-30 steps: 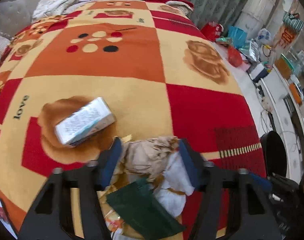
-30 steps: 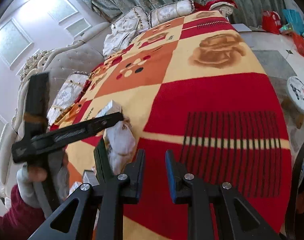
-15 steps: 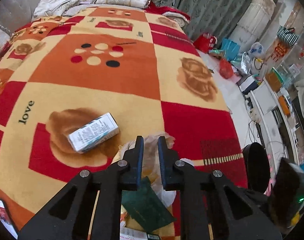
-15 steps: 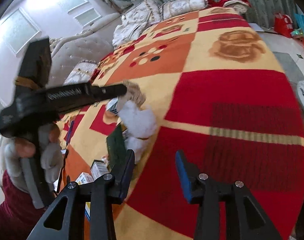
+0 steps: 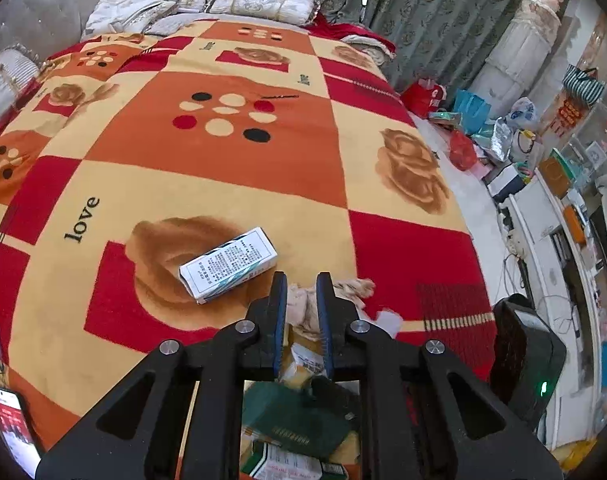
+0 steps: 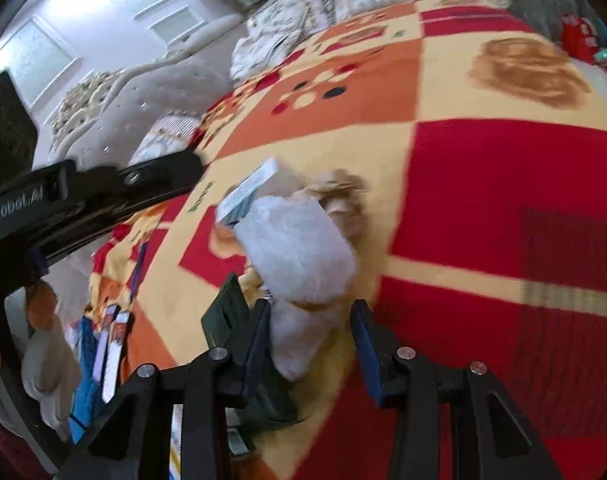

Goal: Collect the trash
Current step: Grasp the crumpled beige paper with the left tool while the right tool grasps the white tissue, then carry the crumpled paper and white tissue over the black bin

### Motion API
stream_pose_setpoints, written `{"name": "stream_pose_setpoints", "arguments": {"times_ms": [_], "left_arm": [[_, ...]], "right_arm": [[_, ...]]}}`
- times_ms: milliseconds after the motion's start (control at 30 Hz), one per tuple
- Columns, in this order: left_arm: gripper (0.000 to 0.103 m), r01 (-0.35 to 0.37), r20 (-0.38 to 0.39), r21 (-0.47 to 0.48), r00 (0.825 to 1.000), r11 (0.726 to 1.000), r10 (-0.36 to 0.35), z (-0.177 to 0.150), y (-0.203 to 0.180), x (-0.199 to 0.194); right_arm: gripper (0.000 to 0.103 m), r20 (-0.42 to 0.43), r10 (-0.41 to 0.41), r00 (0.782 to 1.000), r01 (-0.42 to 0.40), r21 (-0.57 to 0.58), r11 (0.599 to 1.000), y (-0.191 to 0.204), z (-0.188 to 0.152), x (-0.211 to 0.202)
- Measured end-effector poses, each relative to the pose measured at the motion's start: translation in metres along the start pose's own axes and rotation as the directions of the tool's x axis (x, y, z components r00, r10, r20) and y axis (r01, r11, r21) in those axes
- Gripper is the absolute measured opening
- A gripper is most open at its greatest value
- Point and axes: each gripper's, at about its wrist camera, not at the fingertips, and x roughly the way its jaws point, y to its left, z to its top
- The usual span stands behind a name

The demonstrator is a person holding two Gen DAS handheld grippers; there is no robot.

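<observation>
Two views, and I took the left wrist one first. My left gripper (image 5: 300, 312) sat in the lower middle of the frame, pinched nearly closed on a crumpled tissue wad (image 5: 303, 308). Bits of the wad poked out to the right of the fingers. Under the gripper, at the bottom of the frame, I saw more trash: a dark green packet (image 5: 291, 420) and a yellow wrapper (image 5: 303, 364). A white box (image 5: 228, 265) with small print lay flat on the blanket (image 5: 223, 184), just left of the fingertips and not touching them. A phone (image 5: 11, 424) lay at the lower left edge.

Next was the right wrist view, which was a bit blurry. My right gripper (image 6: 311, 344) was wide open near the bottom middle. The fluffy white part of the wad (image 6: 299, 248) hung in the middle of the frame and reached down between the open fingers. I could not tell if it touched them. The box (image 6: 249, 190) showed just behind it, upper left of the wad.

I thought the step was passing or steadying the wad. To do it well, I should keep the left squeeze firm, since tissue is soft and slips. The right fingers should close low on the thick white part, slowly, so nothing tears or drops.
</observation>
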Motion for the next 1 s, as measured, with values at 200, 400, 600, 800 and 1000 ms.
{"name": "stream_pose_setpoints", "arguments": {"times_ms": [200,400,600,800,1000], "left_arm": [[0.024,-0.002,-0.022,0.016,1.000,1.000,0.002,0.000,-0.004,0.012],[0.048,-0.023,-0.085,0.069,0.996,0.997,0.029,-0.007,-0.019,0.043],[0.050,-0.093,-0.120,0.176,0.986,0.980,0.115,-0.025,-0.043,0.070],[0.022,-0.027,-0.119,0.207,0.991,0.978,0.053,-0.024,-0.059,0.057],[0.021,0.043,-0.047,0.161,0.998,0.986,-0.036,-0.020,-0.068,0.011]], "right_arm": [[0.026,0.077,-0.008,0.997,0.008,-0.001,1.000,-0.010,0.001,-0.026],[0.026,0.138,-0.084,0.987,0.072,0.084,0.994,-0.052,-0.010,-0.086],[0.026,0.139,-0.087,0.986,0.071,0.116,0.991,-0.065,-0.026,-0.106],[0.026,0.162,-0.086,0.983,0.071,0.095,0.993,-0.058,-0.032,-0.118],[0.026,0.210,-0.100,0.972,0.087,0.074,0.994,-0.049,-0.036,-0.143]]}}
